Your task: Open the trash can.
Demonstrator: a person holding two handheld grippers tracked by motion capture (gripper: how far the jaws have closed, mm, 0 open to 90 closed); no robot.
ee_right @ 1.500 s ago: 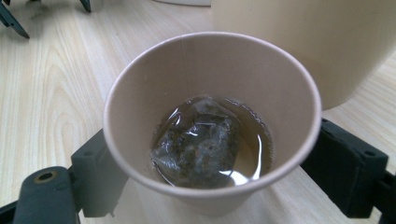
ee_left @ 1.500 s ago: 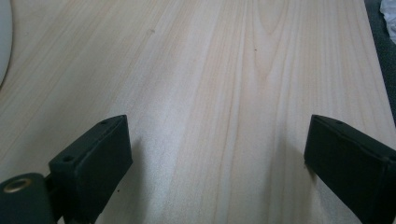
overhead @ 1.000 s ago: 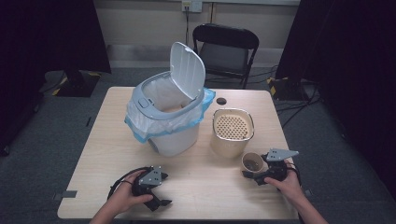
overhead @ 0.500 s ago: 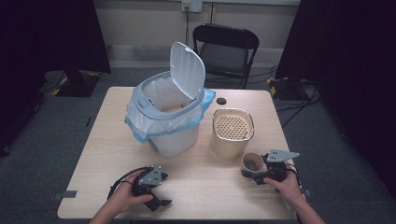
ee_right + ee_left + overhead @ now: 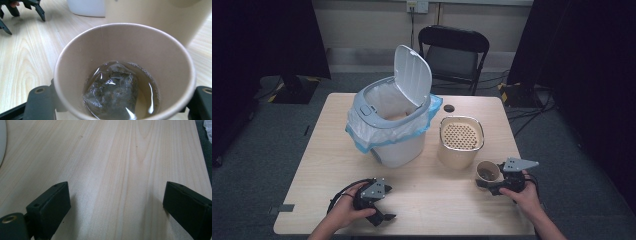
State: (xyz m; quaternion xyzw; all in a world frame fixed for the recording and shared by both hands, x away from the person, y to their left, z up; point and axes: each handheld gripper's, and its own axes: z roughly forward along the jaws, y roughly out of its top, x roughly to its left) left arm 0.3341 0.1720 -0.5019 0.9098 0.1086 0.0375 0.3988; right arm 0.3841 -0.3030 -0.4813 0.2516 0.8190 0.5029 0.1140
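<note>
Item: paper cup (image 5: 125, 72), thin-walled, holding tea and a teabag (image 5: 111, 93); beside the strainer pot (image 5: 460, 140).
Handling: you squeeze lightly at mid-wall, keeping it upright.
Right claw (image 5: 486, 183): its jaws have just been closing, now clamped on the cup.
Left claw (image 5: 117, 210): apart, empty.

Each hand carries black tongs: the left tongs (image 5: 381, 210) have a dark body topped by a grey three-cornered plate dotted with small dark screws, and a black cable loops out behind them. The right tongs (image 5: 484, 183) bear the same grey plate. Up close, the jaws are blocky matte black pads with small round holes, and a brass-coloured fitting sits beside one. Both forearms are bare.
</note>
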